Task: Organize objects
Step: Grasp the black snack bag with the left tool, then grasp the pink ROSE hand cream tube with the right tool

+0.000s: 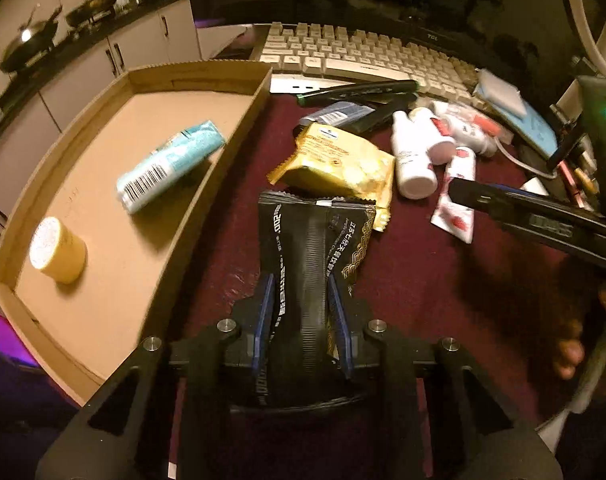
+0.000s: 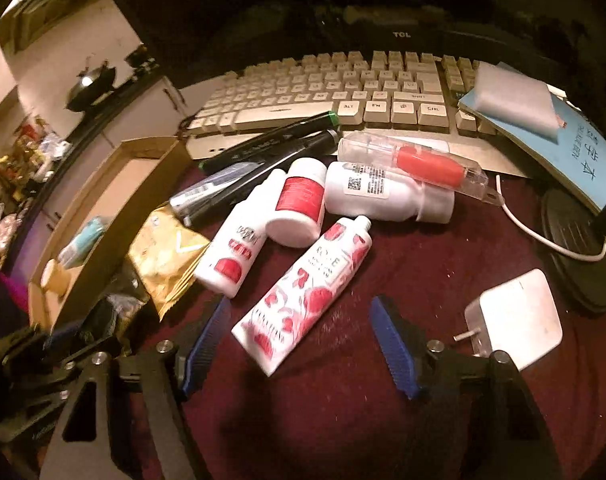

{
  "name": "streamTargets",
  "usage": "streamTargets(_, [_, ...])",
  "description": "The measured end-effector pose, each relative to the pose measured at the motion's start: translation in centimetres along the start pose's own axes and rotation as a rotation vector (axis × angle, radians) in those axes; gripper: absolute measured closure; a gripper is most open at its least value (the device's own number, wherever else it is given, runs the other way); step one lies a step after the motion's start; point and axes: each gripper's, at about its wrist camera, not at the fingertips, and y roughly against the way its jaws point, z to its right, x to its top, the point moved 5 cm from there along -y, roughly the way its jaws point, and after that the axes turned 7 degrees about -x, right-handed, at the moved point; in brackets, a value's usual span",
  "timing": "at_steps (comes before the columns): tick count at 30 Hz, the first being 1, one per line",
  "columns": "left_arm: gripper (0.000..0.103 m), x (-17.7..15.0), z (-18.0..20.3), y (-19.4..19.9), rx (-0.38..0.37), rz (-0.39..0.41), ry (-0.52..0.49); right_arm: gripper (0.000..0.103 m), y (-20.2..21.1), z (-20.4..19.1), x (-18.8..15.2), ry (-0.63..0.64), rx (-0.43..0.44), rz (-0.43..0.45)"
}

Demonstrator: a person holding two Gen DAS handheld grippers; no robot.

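- Left hand-held gripper (image 1: 301, 312): blue pads clamped on the near end of a black snack packet (image 1: 315, 240), far end resting under the edge of a gold packet (image 1: 339, 162) on the dark red surface (image 1: 415, 280).
- Cardboard tray (image 1: 239, 140), just left of the packet: already holding a teal tube (image 1: 171, 166) and a yellow jar (image 1: 59, 250).
- Right hand-held gripper (image 2: 299, 340): jaws apart, nothing pressed, hovering at the foot of a rose-print tube (image 2: 303, 292), beside white bottles (image 2: 299, 204).
- Risk, left side: thin grip on crinkly film likely to slip on lifting; gold packet possibly dragged along by the overlap.
- Risk, right side: tube lying askew to the jaws, so closing may roll it or nudge the bottles touching its cap end.
- Risk, shared: the two tools close together, collision plausible on the way to the tray.
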Motion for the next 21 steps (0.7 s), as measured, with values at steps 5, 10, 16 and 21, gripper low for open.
streamTargets(5, [0.076,-0.1,0.3,0.0,0.005,0.002,-0.012,0.036,-1.1,-0.6,0.6,0.000,-0.075,-0.002])
streamTargets(10, [0.067,-0.1,0.1,-0.3,0.001,-0.009,-0.013,0.036,-1.8,-1.3,1.0,0.000,-0.148,0.005])
streamTargets(16, [0.054,0.0,-0.7,-0.5,0.005,-0.005,0.011,0.051,-2.3,-1.9,1.0,0.072,-0.262,0.033])
streamTargets(21, [0.053,0.0,-0.7,-0.8,-0.009,-0.008,0.014,0.058,-2.1,-2.0,0.9,0.087,-0.270,0.035])
